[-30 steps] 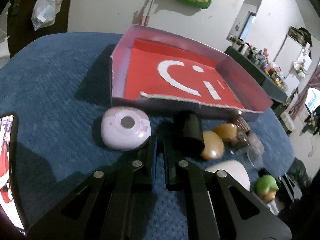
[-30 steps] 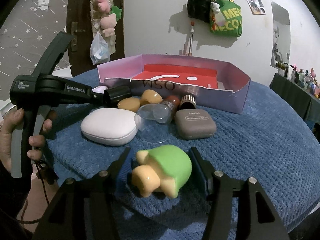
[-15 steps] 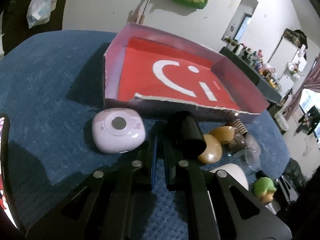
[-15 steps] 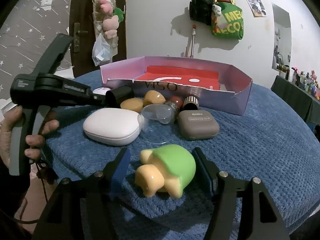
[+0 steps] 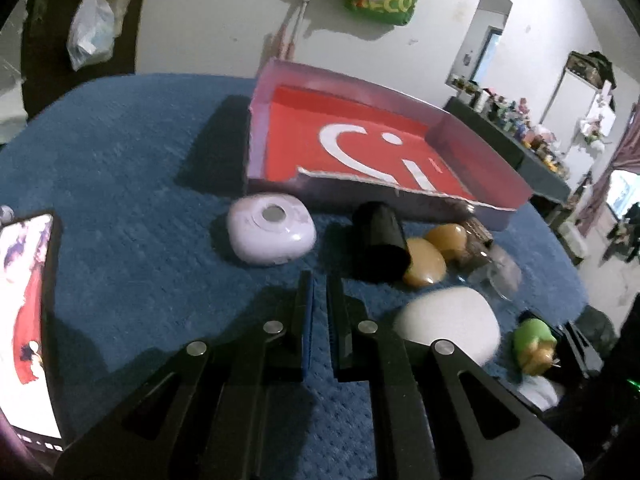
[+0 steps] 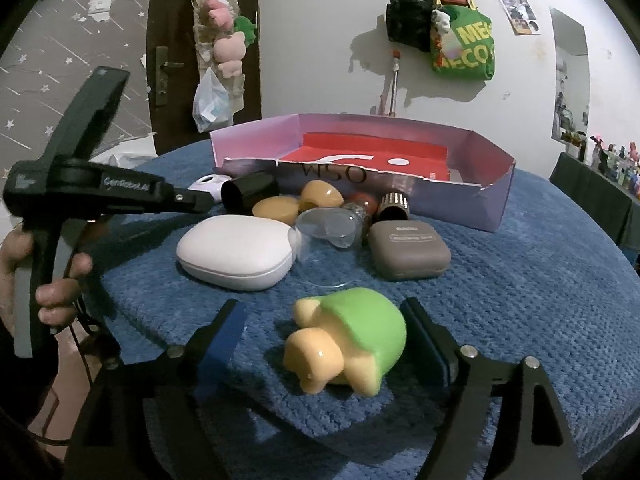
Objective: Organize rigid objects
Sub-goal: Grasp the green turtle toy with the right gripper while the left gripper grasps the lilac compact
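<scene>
A green and yellow turtle toy [image 6: 348, 344] lies on the blue cloth between the jaws of my right gripper [image 6: 322, 312]. Those jaws are opening; the left pad stands well clear of the toy and the right one sits close beside it. My left gripper [image 5: 320, 280] is shut on nothing, just short of a black cylinder [image 5: 380, 246] and a lilac round case [image 5: 272, 234]. From the right wrist view a hand holds that left gripper [image 6: 204, 202]. Behind stands the shallow purple box [image 6: 460, 204] with a bare red floor.
A white case [image 6: 236, 252], a grey-brown case [image 6: 408, 250], a clear bulb [image 6: 328, 226], tan stones [image 6: 276, 208] and a small ribbed cap [image 6: 394, 204] cluster before the box. A lit phone [image 5: 24, 300] lies at the table's left edge.
The right jaws have spread wide and let go of the turtle toy, which stays on the cloth. The left gripper, still shut, has drawn back a little from the black cylinder.
</scene>
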`<control>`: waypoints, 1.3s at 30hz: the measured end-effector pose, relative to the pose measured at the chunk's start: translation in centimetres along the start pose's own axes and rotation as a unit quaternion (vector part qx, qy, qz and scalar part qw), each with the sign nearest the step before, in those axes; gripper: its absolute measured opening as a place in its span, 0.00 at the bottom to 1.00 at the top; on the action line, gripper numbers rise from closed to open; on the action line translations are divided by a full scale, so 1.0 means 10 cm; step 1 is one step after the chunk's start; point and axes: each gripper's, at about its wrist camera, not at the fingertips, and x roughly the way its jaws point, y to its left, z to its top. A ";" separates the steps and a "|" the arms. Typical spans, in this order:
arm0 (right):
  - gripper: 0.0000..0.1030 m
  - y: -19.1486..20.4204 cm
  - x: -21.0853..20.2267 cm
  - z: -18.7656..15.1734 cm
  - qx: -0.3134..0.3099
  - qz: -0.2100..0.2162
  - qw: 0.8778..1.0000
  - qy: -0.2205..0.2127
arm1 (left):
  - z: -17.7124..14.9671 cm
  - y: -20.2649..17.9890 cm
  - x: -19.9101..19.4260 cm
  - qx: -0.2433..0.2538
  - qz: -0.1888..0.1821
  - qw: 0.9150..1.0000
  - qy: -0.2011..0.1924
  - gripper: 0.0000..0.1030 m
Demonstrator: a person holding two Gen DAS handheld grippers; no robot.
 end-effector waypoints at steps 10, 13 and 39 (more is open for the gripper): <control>0.94 0.01 0.02 0.01 0.006 -0.002 1.000 0.004 | -0.12 0.17 0.00 -0.069 -0.032 0.997 0.015 0.06; 0.95 -0.01 0.04 0.02 0.012 -0.005 1.000 0.006 | -0.15 0.11 -0.02 -0.054 -0.018 0.998 0.007 0.07; 0.95 -0.05 0.04 0.02 0.019 -0.004 1.000 0.003 | 0.16 -0.10 -0.01 0.008 0.048 0.998 -0.038 0.92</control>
